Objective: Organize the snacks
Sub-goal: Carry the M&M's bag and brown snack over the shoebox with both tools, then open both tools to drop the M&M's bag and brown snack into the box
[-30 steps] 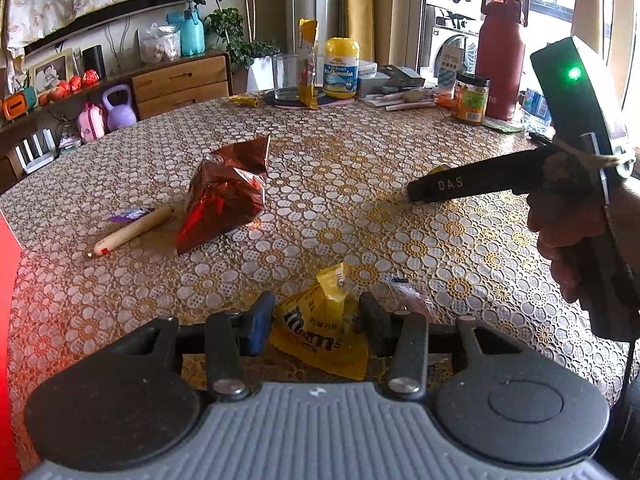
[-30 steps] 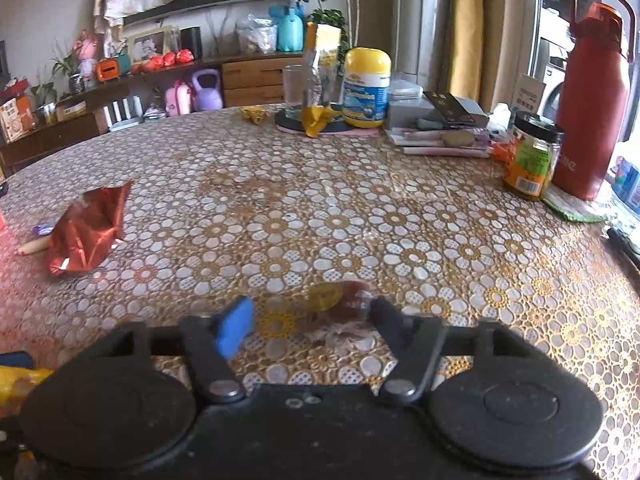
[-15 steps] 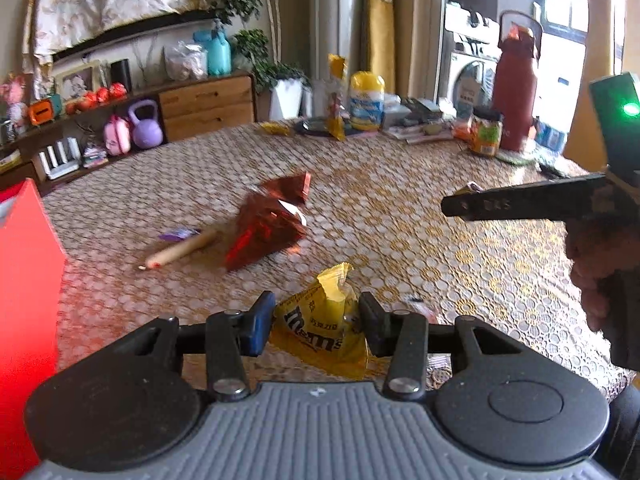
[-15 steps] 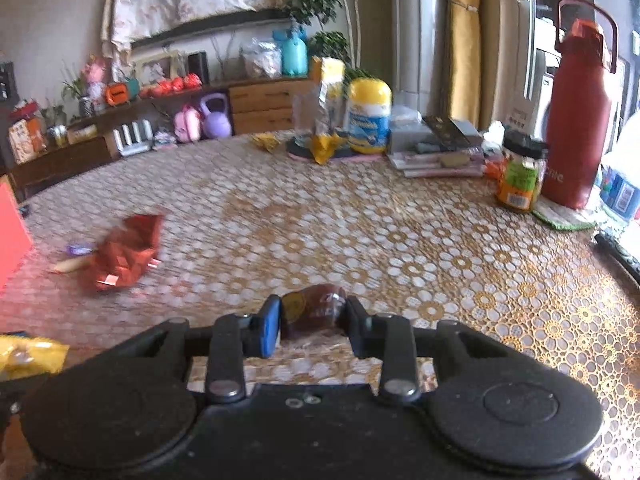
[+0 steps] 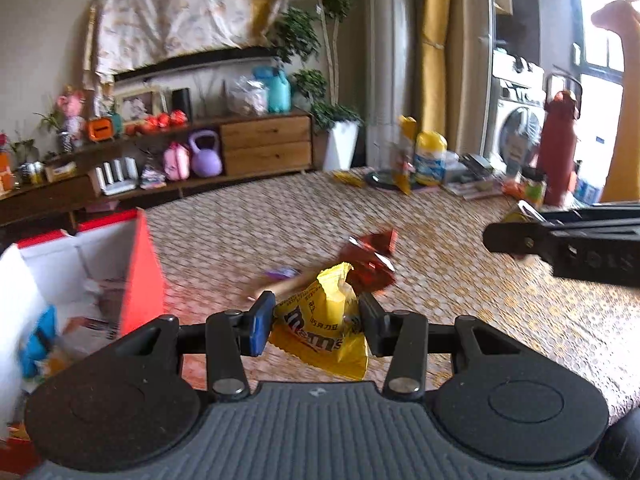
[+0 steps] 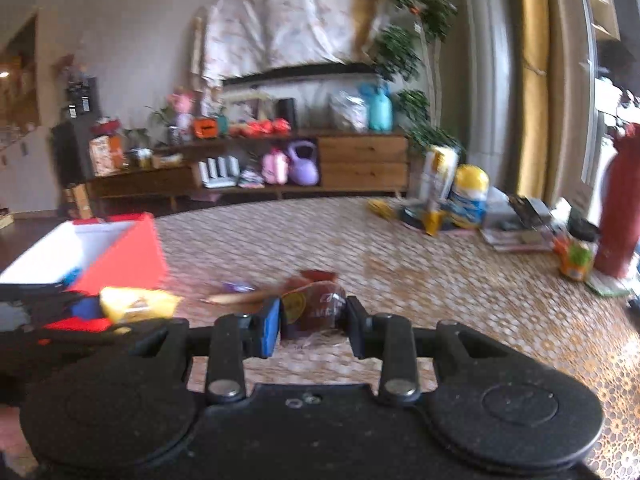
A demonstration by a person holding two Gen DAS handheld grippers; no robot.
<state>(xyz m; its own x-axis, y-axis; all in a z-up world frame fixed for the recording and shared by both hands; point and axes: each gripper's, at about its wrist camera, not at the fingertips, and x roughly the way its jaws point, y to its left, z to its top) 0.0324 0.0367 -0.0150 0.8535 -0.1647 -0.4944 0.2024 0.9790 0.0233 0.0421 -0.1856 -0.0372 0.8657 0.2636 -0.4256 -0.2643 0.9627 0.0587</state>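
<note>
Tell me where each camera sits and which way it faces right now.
Left wrist: on the left gripper, facing across the table to the sideboard; its fingers pinch a yellow bag; the right gripper's side shows at right.
Right wrist: on the right gripper, facing the same way; its fingers pinch a brown snack; the left gripper shows at lower left.
Shared: red box, sausage, red bottle.
</note>
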